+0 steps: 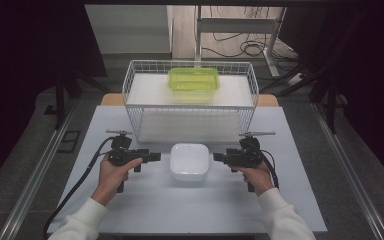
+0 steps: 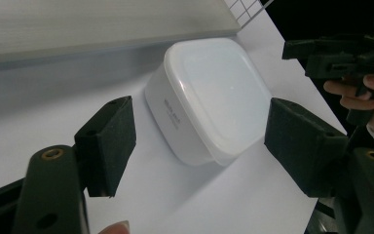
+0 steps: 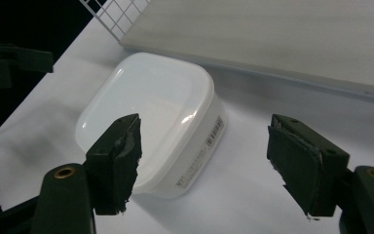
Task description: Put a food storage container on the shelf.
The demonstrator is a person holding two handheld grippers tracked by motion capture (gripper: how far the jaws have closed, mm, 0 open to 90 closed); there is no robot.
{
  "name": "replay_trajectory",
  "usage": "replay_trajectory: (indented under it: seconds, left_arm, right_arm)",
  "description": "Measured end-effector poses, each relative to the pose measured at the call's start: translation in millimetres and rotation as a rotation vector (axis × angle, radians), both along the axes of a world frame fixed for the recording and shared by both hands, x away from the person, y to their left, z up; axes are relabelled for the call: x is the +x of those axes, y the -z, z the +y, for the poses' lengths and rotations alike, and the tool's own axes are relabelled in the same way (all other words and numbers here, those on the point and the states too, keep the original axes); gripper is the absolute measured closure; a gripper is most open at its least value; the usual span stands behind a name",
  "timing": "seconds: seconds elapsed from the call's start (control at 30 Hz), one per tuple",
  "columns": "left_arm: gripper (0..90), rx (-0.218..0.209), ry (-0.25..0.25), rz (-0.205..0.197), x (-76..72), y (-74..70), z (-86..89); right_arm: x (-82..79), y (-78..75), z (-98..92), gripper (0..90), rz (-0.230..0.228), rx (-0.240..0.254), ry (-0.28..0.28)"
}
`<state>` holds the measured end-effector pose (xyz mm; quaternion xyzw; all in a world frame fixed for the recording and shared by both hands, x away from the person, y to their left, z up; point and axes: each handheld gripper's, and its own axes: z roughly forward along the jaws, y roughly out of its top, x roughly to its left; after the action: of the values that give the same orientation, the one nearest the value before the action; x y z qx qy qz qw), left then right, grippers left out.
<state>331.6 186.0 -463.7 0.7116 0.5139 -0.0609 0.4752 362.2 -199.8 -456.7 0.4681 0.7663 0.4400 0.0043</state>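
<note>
Left gripper (image 1: 156, 156) and right gripper (image 1: 217, 157) flank the white container (image 1: 189, 161), both spread wide, touching nothing.

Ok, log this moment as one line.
left claw: open, beside white lidded box | right claw: open, opposite side | box: on table, untouched

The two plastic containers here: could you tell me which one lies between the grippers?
The white lidded container on the table, between the left gripper and right gripper, both open. The green container sits farther back, on the board atop the wire basket.
</note>
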Motion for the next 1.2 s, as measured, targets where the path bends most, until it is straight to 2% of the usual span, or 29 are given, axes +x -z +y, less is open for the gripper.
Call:
replay_trajectory:
  seconds: [0.17, 0.23, 0.3, 0.5, 0.73, 0.83, 1.2]
  left_arm:
    - [28.2, -0.024, 0.004, 0.044, 11.9, 3.2, -6.2]
    - [29.0, -0.055, 0.004, 0.070, 15.9, 6.1, -7.8]
    - [29.6, -0.065, 0.000, 0.085, 18.9, 9.1, -8.9]
    - [31.1, -0.074, 0.006, 0.112, 23.1, 16.6, -12.6]
    - [32.4, -0.115, 0.021, 0.158, 30.0, 26.8, -17.1]
    - [33.9, -0.121, 0.033, 0.173, 32.0, 32.1, -20.0]
    - [37.5, -0.153, 0.049, 0.204, 35.6, 43.3, -25.8]
  right_arm:
    - [3.5, 0.3, 3.2, 29.6, 0.010, 0.021, -0.005]
    - [5.0, 1.1, 5.6, 30.6, 0.018, 0.026, -0.008]
    - [6.3, 2.3, 8.3, 31.5, 0.031, 0.032, -0.009]
    - [9.4, 8.5, 15.1, 33.9, 0.057, 0.023, -0.027]
    - [13.7, 14.9, 17.5, 37.3, 0.095, 0.033, -0.017]
    - [14.9, 17.9, 19.5, 38.0, 0.112, 0.034, -0.025]
    - [19.4, 26.2, 21.9, 42.4, 0.159, 0.052, -0.030]
